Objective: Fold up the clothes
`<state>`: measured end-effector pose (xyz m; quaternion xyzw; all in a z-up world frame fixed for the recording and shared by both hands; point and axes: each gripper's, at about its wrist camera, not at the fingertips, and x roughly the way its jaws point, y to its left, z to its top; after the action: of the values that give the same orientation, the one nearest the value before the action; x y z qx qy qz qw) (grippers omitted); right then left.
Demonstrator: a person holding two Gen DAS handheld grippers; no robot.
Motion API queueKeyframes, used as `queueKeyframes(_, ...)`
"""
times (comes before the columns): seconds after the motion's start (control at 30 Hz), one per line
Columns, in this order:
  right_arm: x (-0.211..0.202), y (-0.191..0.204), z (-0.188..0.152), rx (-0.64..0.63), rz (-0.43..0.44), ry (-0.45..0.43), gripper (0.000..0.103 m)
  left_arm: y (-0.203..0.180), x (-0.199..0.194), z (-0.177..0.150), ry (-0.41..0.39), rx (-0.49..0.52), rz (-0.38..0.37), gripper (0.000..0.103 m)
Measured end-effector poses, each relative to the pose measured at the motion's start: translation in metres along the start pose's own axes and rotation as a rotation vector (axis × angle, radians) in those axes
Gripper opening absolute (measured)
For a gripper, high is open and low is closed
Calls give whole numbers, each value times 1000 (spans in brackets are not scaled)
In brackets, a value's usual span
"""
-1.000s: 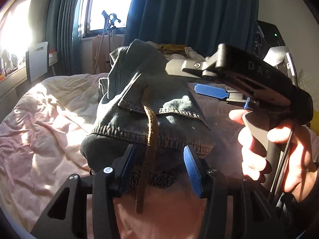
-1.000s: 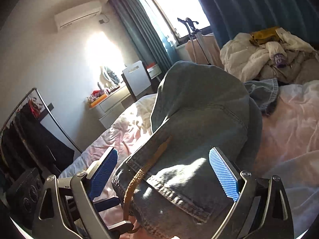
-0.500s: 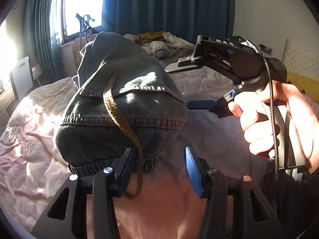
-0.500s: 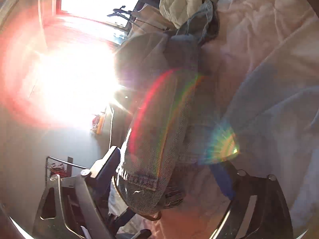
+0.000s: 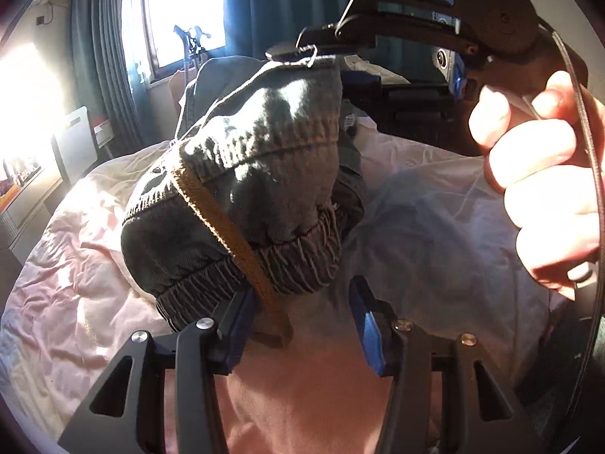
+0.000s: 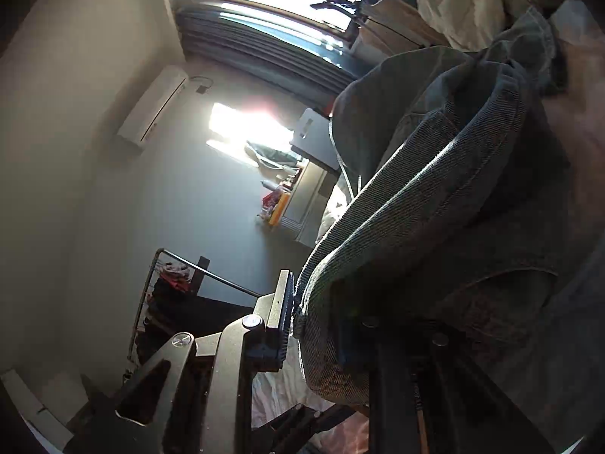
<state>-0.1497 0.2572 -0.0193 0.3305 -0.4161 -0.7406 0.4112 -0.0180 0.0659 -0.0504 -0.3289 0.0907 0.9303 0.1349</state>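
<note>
A dark denim garment with an elastic waistband and a brown drawstring hangs bunched above the pink bed cover. My left gripper stands open below it. The waistband rests against the left pad, and the drawstring dangles into the gap. A hand holds my right gripper at the garment's top edge. Its jaws are closing, with a fold of the denim garment filling the space between the pads of the right gripper. That fabric hides the far pad.
A pile of light clothes lies at the far end of the bed. A white cabinet stands at the left beside the window and dark curtains. A clothes rack stands against the wall. A tripod is at the window.
The right gripper rolled over, rose to the garment's top edge and closed its wide jaws onto the denim. The garment bunched up higher. The left gripper kept the same opening.
</note>
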Motion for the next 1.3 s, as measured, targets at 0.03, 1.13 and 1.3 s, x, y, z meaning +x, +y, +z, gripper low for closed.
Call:
queueKeyframes(0.03,3,5,3,-17,23,13,18,3,0,1,-8,-21,3,51)
queueKeyframes(1.13,58,15,-18,-248,-42,148,19,86,27,15,-86,-451,-15,15)
queueKeyframes(1.3,42,14,-16,-222,-103,65,21,124,-9,32,-200,-529,0,12)
